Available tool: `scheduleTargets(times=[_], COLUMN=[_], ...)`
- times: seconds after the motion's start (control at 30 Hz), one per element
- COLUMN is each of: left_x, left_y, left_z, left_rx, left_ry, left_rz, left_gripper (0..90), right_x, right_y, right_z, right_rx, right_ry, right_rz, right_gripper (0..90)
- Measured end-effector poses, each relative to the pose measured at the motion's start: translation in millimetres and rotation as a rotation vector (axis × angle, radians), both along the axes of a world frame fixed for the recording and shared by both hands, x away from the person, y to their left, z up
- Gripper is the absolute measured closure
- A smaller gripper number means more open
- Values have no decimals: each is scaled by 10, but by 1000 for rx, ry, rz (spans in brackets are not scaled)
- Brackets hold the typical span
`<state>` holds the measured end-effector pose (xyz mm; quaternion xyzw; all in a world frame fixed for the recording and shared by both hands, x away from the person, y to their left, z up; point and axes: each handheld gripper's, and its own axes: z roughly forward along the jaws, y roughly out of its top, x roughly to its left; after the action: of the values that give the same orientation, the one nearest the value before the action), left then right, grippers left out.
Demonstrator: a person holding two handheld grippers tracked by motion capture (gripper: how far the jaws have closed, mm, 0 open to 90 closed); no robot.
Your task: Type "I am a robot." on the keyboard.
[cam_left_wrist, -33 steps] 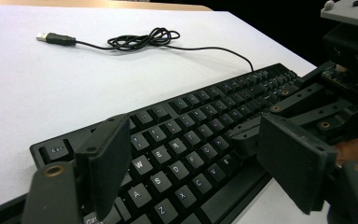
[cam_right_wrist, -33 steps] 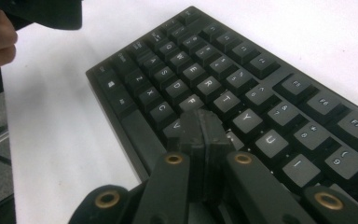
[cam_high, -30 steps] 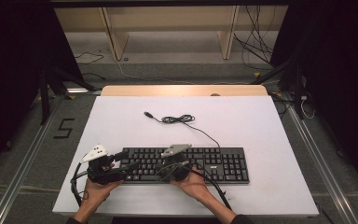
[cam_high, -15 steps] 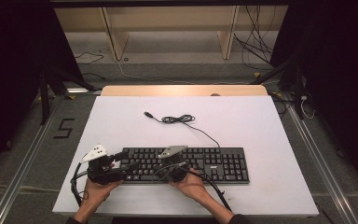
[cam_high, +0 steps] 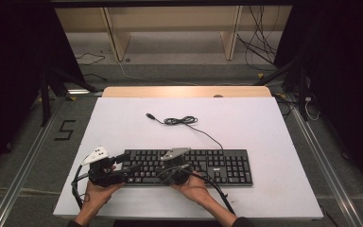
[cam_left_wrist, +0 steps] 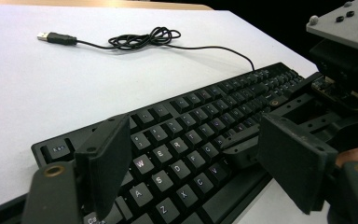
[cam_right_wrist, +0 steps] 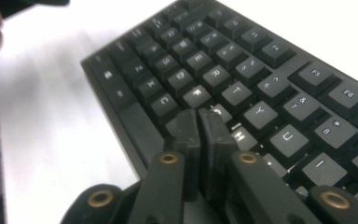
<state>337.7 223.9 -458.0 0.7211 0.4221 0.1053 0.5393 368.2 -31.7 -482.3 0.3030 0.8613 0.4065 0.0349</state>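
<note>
Keyboard (cam_high: 189,166) lies flat near the front edge of the white worktop (cam_high: 264,127), long side across, its left half between the two hands. Its cable (cam_high: 184,121) runs back from the rear edge into a loose coil, ending in a free USB plug (cam_high: 149,115) that rests on the bare surface and is connected to nothing.

Right tool (cam_high: 176,171): jaws pressed together with nothing between them, tips (cam_right_wrist: 199,122) down among the keys of the middle rows, about the G/H area. The right gripper view is blurred there, so I cannot say for certain which key is touched or whether it is depressed. Reads as the joined tips being used to press keys.

Left tool (cam_high: 123,166): jaws wide apart, holding nothing, poised low at the keyboard's left end; in the left gripper view the Q/W/A/S keys show between the jaws, no pad on a key.

Progress, as a judgement: the work appears to be key pressing, and it is under way on the right side. Nothing in the frames records which keys are already done, so the remainder cannot be gauged. The left tool would need closing before it could press single keys cleanly.

Count:
- keyboards: 1
- cables: 1, with 1 plug
- tools: 2
- hands: 2
- worktops: 1
</note>
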Motion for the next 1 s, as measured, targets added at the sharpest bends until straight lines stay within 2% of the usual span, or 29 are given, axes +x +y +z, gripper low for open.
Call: scheduleTargets(times=[0.37,0.83,1.0], left_x=[-1,-3,-3], left_y=[-2,-1,-2], left_z=[1,3,3], left_rx=[2,0,-2], left_ry=[-2,-5,-4], left_rz=[0,-1,-2], left_gripper=[257,256,257], right_x=[43,74,98], right_y=[-153,-285,-332], right_z=[145,224,243], right_rx=[76,103,105], right_ry=[-16,-21,-23], right_rz=[-36,-66,-80], right_gripper=[793,678,599])
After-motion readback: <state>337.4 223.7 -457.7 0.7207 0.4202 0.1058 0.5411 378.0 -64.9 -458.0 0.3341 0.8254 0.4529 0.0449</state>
